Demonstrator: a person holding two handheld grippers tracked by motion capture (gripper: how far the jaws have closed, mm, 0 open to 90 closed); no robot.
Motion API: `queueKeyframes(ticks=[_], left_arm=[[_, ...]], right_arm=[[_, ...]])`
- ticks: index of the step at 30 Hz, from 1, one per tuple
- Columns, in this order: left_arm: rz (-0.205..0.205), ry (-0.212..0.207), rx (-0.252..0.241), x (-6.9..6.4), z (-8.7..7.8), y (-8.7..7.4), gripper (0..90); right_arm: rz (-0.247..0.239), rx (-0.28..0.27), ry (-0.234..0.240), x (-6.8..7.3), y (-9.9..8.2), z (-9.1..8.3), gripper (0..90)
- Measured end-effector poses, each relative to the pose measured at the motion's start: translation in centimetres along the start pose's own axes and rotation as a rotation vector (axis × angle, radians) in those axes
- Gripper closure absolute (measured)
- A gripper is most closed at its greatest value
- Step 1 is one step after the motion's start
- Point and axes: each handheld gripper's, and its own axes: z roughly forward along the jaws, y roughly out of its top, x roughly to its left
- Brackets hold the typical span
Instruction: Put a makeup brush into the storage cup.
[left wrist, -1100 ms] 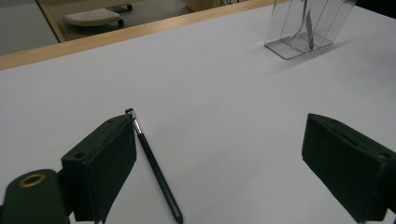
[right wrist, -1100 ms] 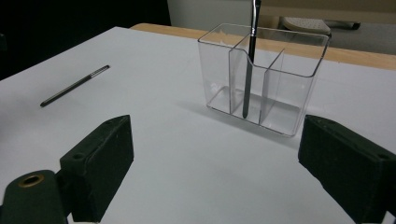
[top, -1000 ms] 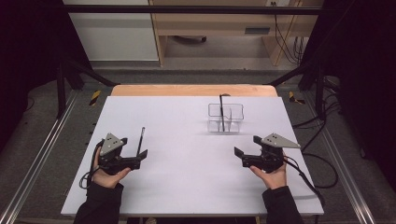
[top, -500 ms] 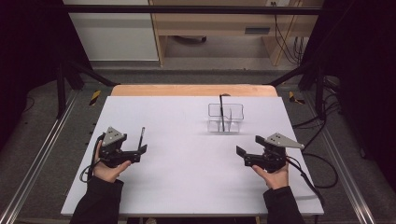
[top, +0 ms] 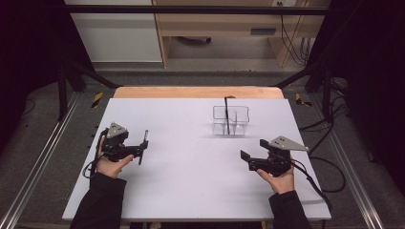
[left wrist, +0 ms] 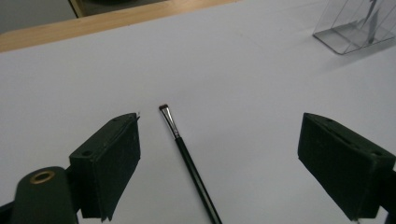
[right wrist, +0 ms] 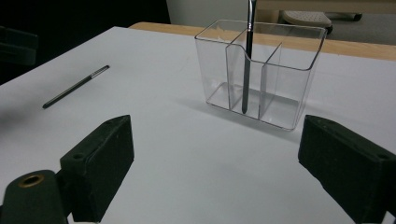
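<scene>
Left gripper (top: 139,149) sits low over the left part of the white surface (top: 181,191), jaws spread wide and holding nothing. In the left gripper view a thin black brush (left wrist: 187,158) lies flat on the surface between the two jaws, bristle end pointing away from the gripper, closer to the left jaw than the right, neither jaw touching it. In the high view the same brush shows as a dark line just at the gripper's front. Farther right and toward the far edge stands a clear organizer (top: 230,120) with three compartments; a second brush (right wrist: 246,60) stands upright in it, tip down, leaning against a divider, in what looks like the middle compartment. Right gripper (top: 251,151) hovers over the right part of the surface, well apart from the organizer, jaws also fully parted and empty. Judgement on progress: the work looks like collecting brushes into the organizer. One brush is already in; the one on the surface is not yet grasped. Left to do, as far as can be told: close on the lying brush, lift it, carry it across to the organizer and drop it into a compartment. Roughly halfway.
</scene>
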Motion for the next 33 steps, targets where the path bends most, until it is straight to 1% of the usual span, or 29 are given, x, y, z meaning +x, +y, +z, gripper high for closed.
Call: queueKeyframes(ticks=[1,2,4,5,6,10,14,16,20,22,23,24,25,26,27,29,30,33], left_arm=[[-0.007,0.006,0.020,0.2,0.5,-0.1,12.7],[-0.007,0.006,0.020,0.2,0.5,-0.1,13.1],[-0.005,0.013,0.051,0.3,1.2,-0.3,13.9],[-0.005,0.013,0.051,0.3,1.2,-0.3,14.3],[-0.001,0.020,0.066,0.3,1.7,-0.5,15.1],[0.020,0.020,0.113,0.1,2.5,-0.8,17.5],[0.028,0.024,0.133,0.0,2.9,-1.0,20.4],[0.028,0.021,0.156,0.0,3.2,-1.2,25.2],[0.028,0.013,0.175,0.1,3.5,-1.4,30.4],[0.030,0.019,0.183,0.1,3.6,-1.5,33.4],[0.031,0.024,0.190,0.1,3.7,-1.5,33.4],[0.034,0.028,0.195,0.1,3.7,-1.6,36.8],[0.029,0.030,0.199,0.1,3.8,-1.6,39.6],[0.022,0.038,0.216,0.1,3.9,-1.7,41.9],[0.022,0.038,0.216,0.1,3.9,-1.7,43.6],[0.022,0.041,0.231,0.2,4.1,-1.8,45.9],[0.016,0.039,0.241,0.2,4.3,-2.0,47.4],[0.008,0.030,0.250,0.3,4.4,-2.1,51.2]], right_arm=[[0.000,-0.001,0.001,0.0,0.0,0.0,11.1],[0.000,-0.001,0.001,0.0,0.0,0.0,11.1],[-0.004,-0.004,0.001,0.1,0.0,0.1,11.0],[-0.005,-0.002,0.001,0.1,0.0,0.1,11.1],[-0.007,0.002,0.002,0.1,0.0,0.1,11.0],[-0.014,0.004,0.002,0.1,0.0,0.0,11.0],[-0.006,-0.001,0.003,0.1,0.1,-0.1,11.0],[-0.008,-0.003,0.005,0.2,0.0,-0.1,11.0],[-0.011,0.003,0.003,0.3,0.0,0.0,11.0],[-0.018,0.008,0.000,0.3,-0.1,0.1,11.0],[-0.018,0.008,0.000,0.3,-0.1,0.1,11.0],[-0.019,0.009,0.000,0.4,-0.1,0.1,11.0],[-0.020,0.010,0.001,0.4,-0.1,0.2,11.0],[-0.020,0.011,0.002,0.4,-0.2,0.2,11.0],[-0.019,0.013,0.001,0.4,-0.2,0.2,11.0],[-0.023,0.016,0.001,0.4,-0.2,0.3,10.9],[-0.024,0.017,0.000,0.4,-0.2,0.4,10.9],[-0.025,0.018,0.001,0.4,-0.3,0.4,10.9]])
